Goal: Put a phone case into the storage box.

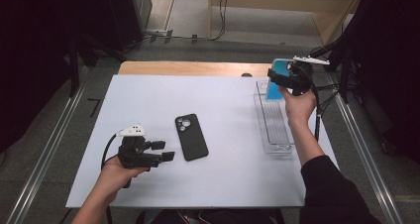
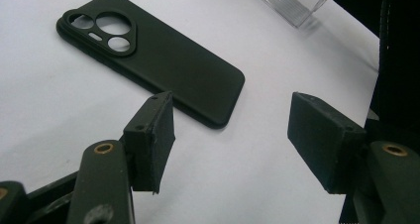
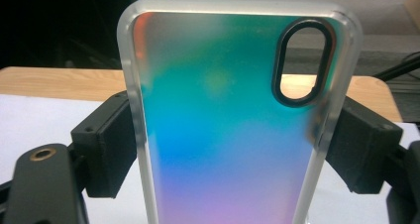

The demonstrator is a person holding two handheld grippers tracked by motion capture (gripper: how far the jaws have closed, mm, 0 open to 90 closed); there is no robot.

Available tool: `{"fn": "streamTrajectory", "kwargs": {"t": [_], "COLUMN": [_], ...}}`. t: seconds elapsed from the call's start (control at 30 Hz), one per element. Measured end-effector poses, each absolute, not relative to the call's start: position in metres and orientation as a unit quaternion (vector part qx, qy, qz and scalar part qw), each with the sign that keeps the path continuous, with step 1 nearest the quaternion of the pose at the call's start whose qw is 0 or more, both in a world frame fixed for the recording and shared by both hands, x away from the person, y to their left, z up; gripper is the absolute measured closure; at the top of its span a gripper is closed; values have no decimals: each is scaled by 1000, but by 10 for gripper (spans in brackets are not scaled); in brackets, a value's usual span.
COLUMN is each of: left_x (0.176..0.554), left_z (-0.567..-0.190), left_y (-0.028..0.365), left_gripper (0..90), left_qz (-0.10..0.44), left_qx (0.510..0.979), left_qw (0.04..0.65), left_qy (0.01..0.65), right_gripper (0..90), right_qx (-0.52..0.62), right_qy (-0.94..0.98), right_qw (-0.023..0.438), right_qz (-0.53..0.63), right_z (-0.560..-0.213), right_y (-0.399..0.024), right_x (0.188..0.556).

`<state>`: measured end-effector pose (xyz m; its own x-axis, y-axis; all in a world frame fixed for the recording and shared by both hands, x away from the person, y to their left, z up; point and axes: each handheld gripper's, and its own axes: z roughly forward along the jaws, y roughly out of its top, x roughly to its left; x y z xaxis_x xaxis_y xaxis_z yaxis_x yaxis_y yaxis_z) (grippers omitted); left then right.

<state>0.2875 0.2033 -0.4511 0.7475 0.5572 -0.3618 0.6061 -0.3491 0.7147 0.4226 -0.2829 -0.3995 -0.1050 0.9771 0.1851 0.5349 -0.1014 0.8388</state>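
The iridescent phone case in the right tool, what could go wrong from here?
1. The right tool pinches the iridescent case only by its two long edges, so it could flex or slip out, dropping onto the clear tray below.
2. The case hangs at the tray's far end, close to the table edge; a slip might send it off the back.
3. The left tool sits open beside the black case and could nudge it.

The white table point(image 1: 208, 184) is lit evenly and brightly from above, while the room around it falls into deep dark. In the left gripper view the black phone case point(image 2: 153, 55) throws only a faint soft shadow and the near pads blur slightly. In the right gripper view the iridescent case point(image 3: 228, 135) glows hazily, its surface soft and out of focus.
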Motion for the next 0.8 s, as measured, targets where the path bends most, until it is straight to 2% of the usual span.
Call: {"fn": "streamTrajectory", "kwargs": {"t": [0.3, 0.8], "left_x": [287, 285], "left_z": [-452, -453], "left_y": [204, 207], "left_gripper": [354, 354], "left_qz": [-27, -25], "left_qx": [821, 819], "left_qw": [446, 448], "left_qy": [356, 357], "right_gripper": [147, 147], "right_qx": [622, 641], "right_qy": [611, 595], "right_qw": [276, 265], "right_qz": [404, 405], "right_z": [-407, -432], "right_y": [-281, -279], "right_x": [442, 468]}}
